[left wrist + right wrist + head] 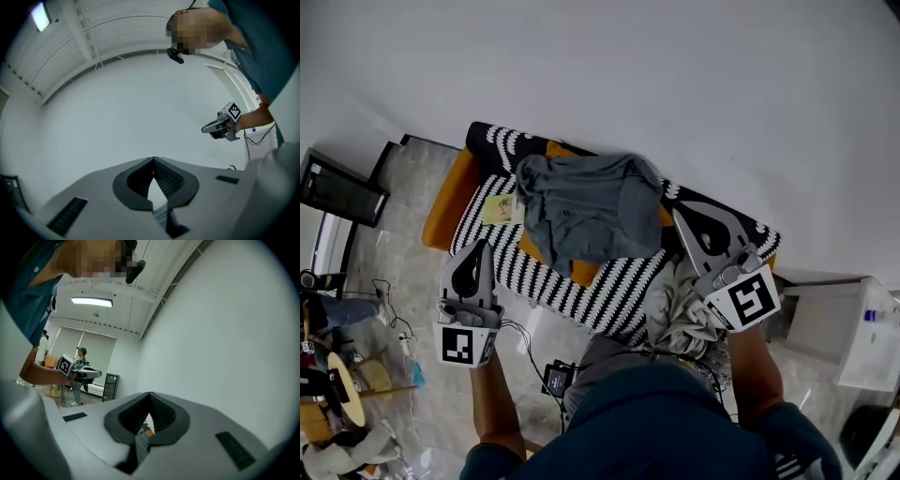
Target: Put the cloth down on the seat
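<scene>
A grey cloth (pixel 586 211) lies spread over the orange cushion of the seat (pixel 609 286), which has a black-and-white zigzag cover. My left gripper (pixel 480 246) is raised in front of the seat's left end, shut and empty. My right gripper (pixel 680 216) hangs by the cloth's right edge, also shut with nothing in it. In the left gripper view the shut jaws (pixel 153 162) face a white wall, with the right gripper (pixel 222 125) at the side. In the right gripper view the shut jaws (pixel 150 398) point along the wall, and the left gripper (pixel 77 370) shows at the left.
A crumpled pale cloth (pixel 680 305) lies at the seat's near right edge. A yellow card (pixel 499 208) rests on the seat beside the grey cloth. A black screen (pixel 342 187) stands at the left, a white box (pixel 844 333) at the right. Cables and a small device (pixel 555 378) lie on the floor.
</scene>
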`<state>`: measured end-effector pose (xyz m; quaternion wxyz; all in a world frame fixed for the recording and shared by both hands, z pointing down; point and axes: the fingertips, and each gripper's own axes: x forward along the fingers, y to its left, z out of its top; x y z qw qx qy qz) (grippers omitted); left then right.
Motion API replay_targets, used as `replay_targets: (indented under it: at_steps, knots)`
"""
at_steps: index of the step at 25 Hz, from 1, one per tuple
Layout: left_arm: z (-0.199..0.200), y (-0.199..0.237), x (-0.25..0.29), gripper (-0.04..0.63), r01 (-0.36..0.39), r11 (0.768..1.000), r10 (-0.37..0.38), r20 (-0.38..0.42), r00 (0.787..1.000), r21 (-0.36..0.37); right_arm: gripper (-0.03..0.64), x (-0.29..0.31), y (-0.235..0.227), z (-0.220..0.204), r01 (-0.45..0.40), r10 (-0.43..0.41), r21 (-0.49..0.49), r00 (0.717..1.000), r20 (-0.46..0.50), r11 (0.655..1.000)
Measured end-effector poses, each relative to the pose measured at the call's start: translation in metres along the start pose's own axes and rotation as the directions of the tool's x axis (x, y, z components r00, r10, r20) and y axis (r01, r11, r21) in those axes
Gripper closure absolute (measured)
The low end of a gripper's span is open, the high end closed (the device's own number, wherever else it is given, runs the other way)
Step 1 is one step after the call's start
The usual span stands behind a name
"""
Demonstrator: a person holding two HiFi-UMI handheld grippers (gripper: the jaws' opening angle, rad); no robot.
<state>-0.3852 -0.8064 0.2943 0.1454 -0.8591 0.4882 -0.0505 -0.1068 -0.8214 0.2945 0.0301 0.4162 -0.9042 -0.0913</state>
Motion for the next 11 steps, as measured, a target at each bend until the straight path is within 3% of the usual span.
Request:
replay_targets:
  at_steps: [11]
  knots:
    - [0.060,-0.062,-0.054,0.591,-0.054,0.997,0.056,0.038,0.998,-0.052,0.604,-0.099,0.020,0.038,-0.010,0.010,0.009,0.999,0.033,1.000]
